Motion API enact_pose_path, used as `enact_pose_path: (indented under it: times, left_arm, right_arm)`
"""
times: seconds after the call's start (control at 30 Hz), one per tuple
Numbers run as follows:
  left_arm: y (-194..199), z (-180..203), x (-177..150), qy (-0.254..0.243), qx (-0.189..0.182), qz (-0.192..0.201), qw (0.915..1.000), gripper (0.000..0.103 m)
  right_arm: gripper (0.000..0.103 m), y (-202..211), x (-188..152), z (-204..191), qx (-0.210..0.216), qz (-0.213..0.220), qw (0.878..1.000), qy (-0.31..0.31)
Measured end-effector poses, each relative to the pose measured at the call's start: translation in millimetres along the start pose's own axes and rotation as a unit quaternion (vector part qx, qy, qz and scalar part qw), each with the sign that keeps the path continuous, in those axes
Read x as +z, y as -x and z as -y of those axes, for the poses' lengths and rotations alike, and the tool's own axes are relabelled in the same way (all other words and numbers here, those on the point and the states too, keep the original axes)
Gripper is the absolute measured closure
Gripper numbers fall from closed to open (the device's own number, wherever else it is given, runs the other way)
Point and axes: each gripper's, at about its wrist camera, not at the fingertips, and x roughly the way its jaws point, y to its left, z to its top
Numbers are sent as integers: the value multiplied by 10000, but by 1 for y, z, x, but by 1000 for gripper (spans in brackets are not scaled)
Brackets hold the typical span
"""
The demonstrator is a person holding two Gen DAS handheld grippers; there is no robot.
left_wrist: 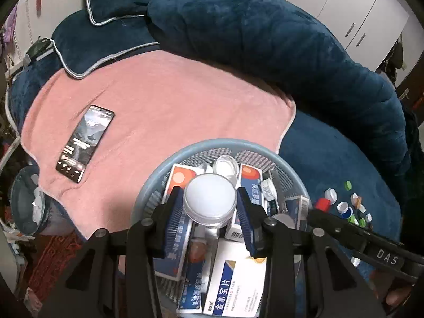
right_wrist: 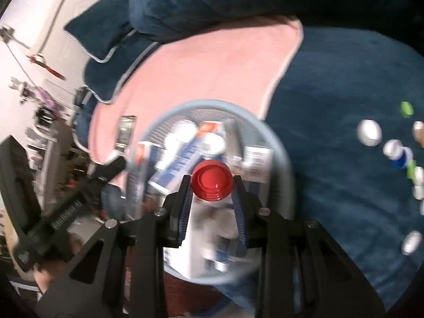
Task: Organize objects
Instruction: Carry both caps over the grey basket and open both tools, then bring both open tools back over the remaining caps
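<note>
My left gripper is shut on a round white lid with a silver ribbed rim, held over the blue mesh basket. The basket holds several medicine boxes and a small clear jar. In the blurred right wrist view, my right gripper is shut on a red bottle cap above the same basket. A scatter of several loose caps lies on the blue bedding to the right. The other gripper's black arm shows at each view's edge.
A phone with its screen lit lies on a pink towel left of the basket. A big dark blue pillow and cushions bound the far side. White cabinets stand behind. Clutter and a red rug sit off the bed's left edge.
</note>
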Motion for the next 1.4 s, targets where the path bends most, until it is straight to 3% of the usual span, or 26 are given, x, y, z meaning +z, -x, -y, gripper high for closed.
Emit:
enact_pose_path:
  times: [0.03, 0.07, 0.13, 0.2, 0.4, 0.6, 1.4]
  left_arm:
    - [-2, 1, 0, -4, -65, -38, 10000, 51]
    - [-3, 2, 0, -21, -104, -69, 9999, 33]
    - [-3, 5, 0, -69, -151, -9, 9999, 13]
    - [0, 5, 1, -95, -151, 65, 9998, 6]
    - [-1, 8, 1, -173, 409, 101, 9990, 1]
    - [-2, 23, -2, -401, 535, 93, 9977, 1]
    - [-36, 156, -30, -1388, 141, -217, 9900, 1]
  right_arm:
    - [71, -3, 2, 0, 124, 12, 9999, -84]
    - [64, -7, 3, 3, 223, 10, 9995, -226]
    - [44, -6, 2, 8, 254, 75, 9989, -396]
    - [21, 0, 5, 17, 283, 187, 9977, -588]
    - [1, 10, 4, 37, -220, 140, 9970, -730]
    - [0, 22, -3, 52, -1060, 152, 9937, -332]
    - [0, 60, -25, 139, -1549, 134, 9849, -757]
